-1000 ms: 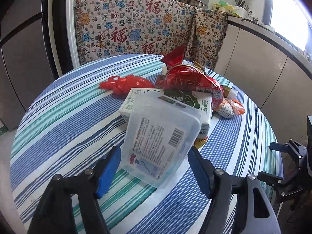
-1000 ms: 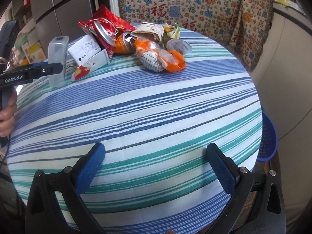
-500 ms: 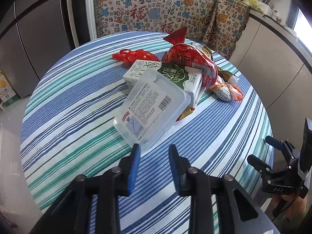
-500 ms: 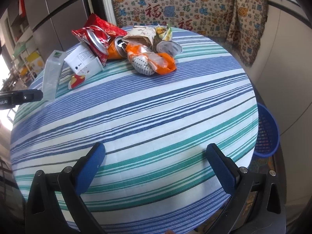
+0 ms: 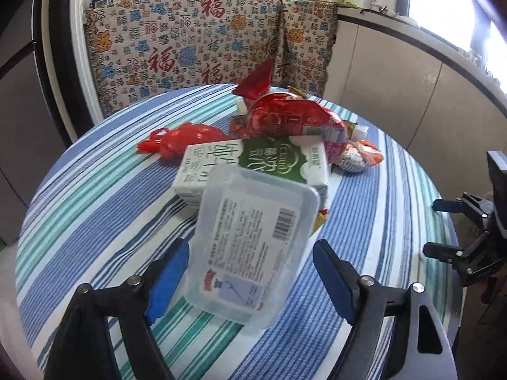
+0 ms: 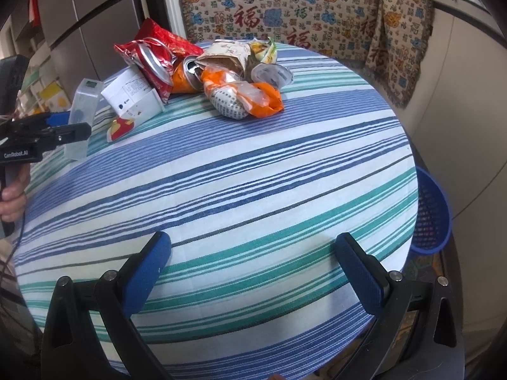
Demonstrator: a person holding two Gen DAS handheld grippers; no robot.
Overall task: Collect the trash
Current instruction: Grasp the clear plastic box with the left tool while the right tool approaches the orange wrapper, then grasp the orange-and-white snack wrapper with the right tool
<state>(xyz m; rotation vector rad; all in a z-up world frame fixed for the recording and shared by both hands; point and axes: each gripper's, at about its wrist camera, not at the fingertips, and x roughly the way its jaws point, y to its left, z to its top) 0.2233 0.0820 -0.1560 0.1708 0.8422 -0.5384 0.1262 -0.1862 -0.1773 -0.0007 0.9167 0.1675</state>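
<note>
A clear plastic container with a printed label leans tilted against a white and green milk carton on the striped round table. My left gripper straddles the container's lower half. Its jaws are opening, and a gap shows at the right pad. Behind the carton lie a red snack bag, a red plastic bag and an orange wrapper. My right gripper stands open over the table's near edge with nothing between its fingers.
A blue mesh basket stands on the floor by the table's right side. A crushed can and paper wrappers sit in the pile. A patterned cloth hangs behind the table, with cabinets to the right.
Half a second ago the left gripper had pulled back with its jaws narrowed in front of the container. It has come forward again with jaws wide around it. The right gripper has stayed put.
</note>
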